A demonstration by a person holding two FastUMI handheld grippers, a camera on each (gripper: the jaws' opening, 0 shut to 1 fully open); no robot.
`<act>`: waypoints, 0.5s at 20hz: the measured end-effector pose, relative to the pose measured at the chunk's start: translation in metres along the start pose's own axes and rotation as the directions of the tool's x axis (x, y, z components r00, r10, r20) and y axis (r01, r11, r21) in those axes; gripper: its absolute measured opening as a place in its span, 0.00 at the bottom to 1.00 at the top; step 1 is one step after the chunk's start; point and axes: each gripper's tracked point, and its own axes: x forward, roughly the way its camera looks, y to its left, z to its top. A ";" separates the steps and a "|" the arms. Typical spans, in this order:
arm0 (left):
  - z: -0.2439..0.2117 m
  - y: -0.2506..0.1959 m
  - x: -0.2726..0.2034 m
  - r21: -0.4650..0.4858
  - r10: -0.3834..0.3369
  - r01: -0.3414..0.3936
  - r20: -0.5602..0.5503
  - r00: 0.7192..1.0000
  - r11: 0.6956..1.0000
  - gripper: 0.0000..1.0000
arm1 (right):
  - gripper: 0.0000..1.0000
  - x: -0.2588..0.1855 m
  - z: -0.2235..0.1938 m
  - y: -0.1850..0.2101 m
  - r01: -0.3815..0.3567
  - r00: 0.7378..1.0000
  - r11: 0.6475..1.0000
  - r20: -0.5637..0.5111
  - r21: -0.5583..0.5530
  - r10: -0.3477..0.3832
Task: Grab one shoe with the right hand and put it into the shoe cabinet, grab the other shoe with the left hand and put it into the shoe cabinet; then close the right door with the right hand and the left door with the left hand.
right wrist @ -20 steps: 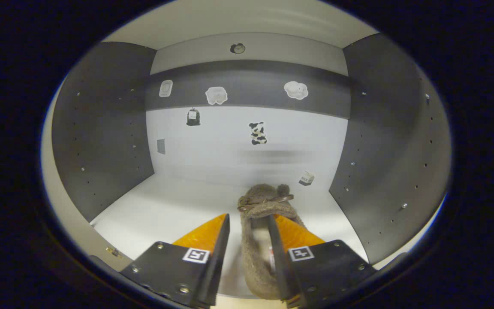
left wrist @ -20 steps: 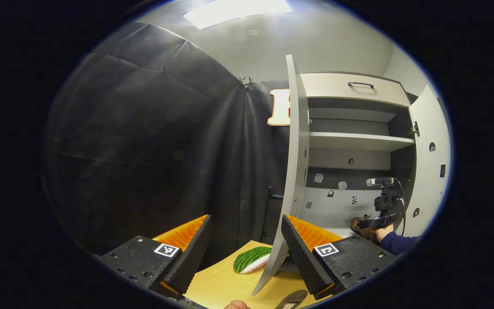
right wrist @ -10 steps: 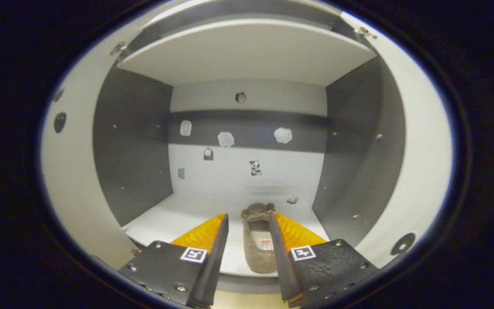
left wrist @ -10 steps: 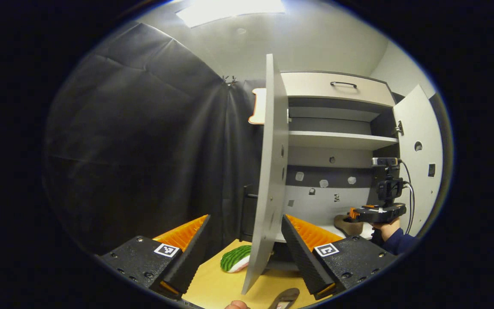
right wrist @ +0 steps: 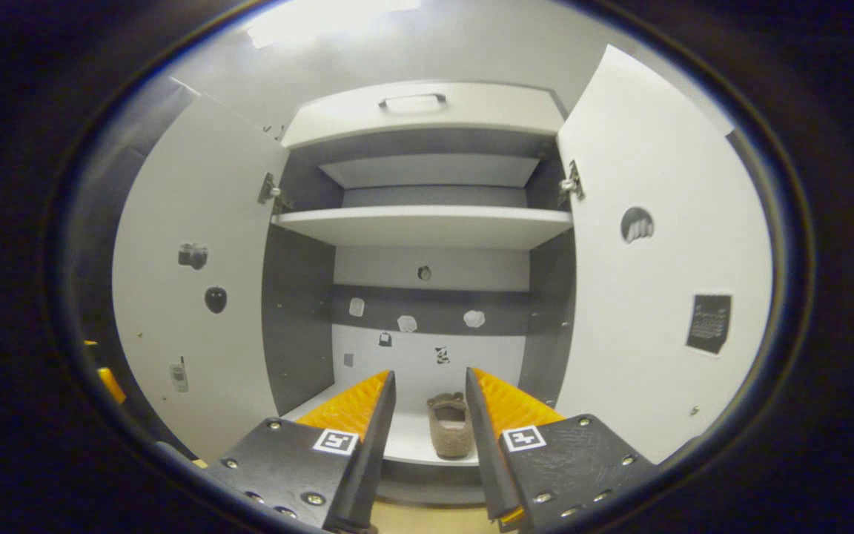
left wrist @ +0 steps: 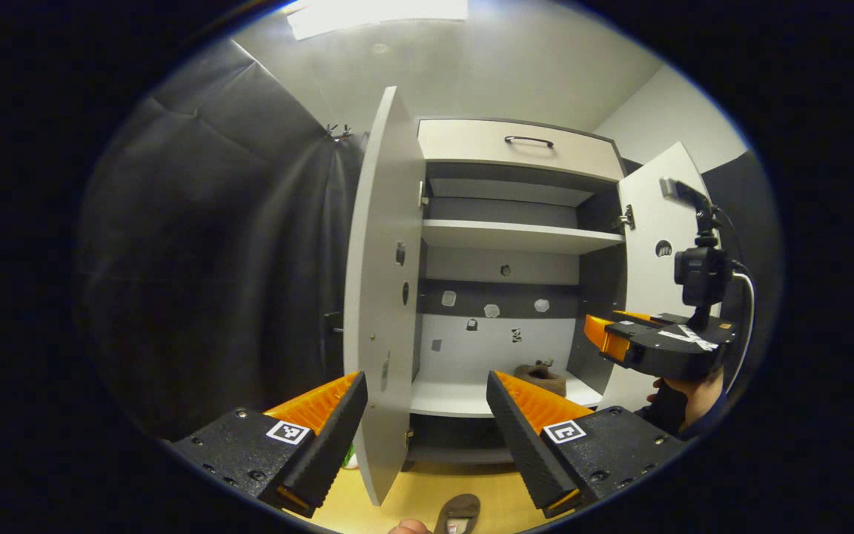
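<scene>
Fingers of my right gripper (right wrist: 427,437) and left gripper (left wrist: 423,437) are released, facing the brown fuzzy slipper (right wrist: 450,434) on the white two-door shoe cabinet's (right wrist: 427,222) lower shelf.

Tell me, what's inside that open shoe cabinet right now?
One brown shoe lies on the shoe cabinet's bottom shelf, toward the right. The shelf above looks bare; the top drawer's contents are hidden.

shoe (right wrist: 450,435): fuzzy brown | shoe cabinet (right wrist: 427,222): white doors and shelves, dark grey inner walls | floor (left wrist: 427,497): light wood | sleeve (left wrist: 668,408): dark
</scene>
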 end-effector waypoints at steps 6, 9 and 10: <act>-0.017 -0.032 0.013 -0.011 -0.086 0.085 -0.038 0.996 0.996 0.99 | 0.56 -0.057 0.017 -0.023 0.044 0.998 0.999 0.034 -0.017 -0.043; -0.034 -0.042 0.024 -0.030 -0.114 0.112 -0.075 0.991 0.993 0.99 | 0.56 -0.072 0.026 -0.033 0.062 0.997 0.998 0.044 -0.010 -0.061; -0.045 -0.044 0.028 -0.034 -0.121 0.118 -0.104 0.987 0.992 0.99 | 0.56 -0.076 0.027 -0.035 0.063 0.997 0.998 0.043 -0.001 -0.063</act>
